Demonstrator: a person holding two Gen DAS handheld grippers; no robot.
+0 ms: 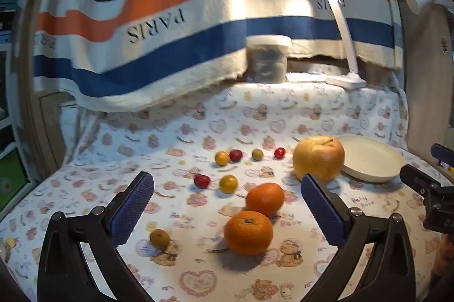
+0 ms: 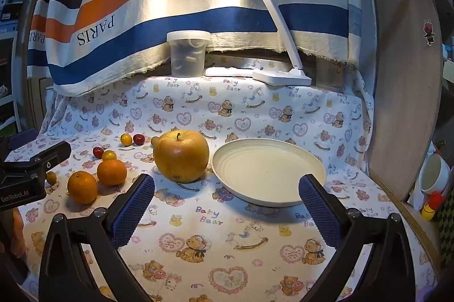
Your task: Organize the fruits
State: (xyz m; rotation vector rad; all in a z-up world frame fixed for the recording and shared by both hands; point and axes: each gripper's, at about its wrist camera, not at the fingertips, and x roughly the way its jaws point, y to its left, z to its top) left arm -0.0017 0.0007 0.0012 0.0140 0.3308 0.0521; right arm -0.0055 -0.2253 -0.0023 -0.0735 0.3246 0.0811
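A large yellow apple [image 1: 318, 158] [image 2: 181, 156] stands beside an empty cream plate [image 1: 371, 157] [image 2: 268, 171]. Two oranges [image 1: 248, 232] [image 1: 264, 198] lie in front of my left gripper [image 1: 227, 205], which is open and empty above the cloth. In the right wrist view the oranges [image 2: 82, 187] [image 2: 111, 172] are at the left. Several small red and yellow cherry tomatoes [image 1: 228, 184] [image 2: 126, 139] lie scattered behind them. My right gripper [image 2: 227, 201] is open and empty, in front of the plate and apple. It shows at the right edge of the left wrist view [image 1: 425, 183].
A bear-print cloth [image 2: 215, 245] covers the table. A lidded plastic jar [image 2: 188, 54] and a white desk lamp [image 2: 281, 75] stand at the back under a striped towel [image 2: 170, 4]. A wooden board [image 2: 405, 103] and a cup [image 2: 434, 173] are at the right.
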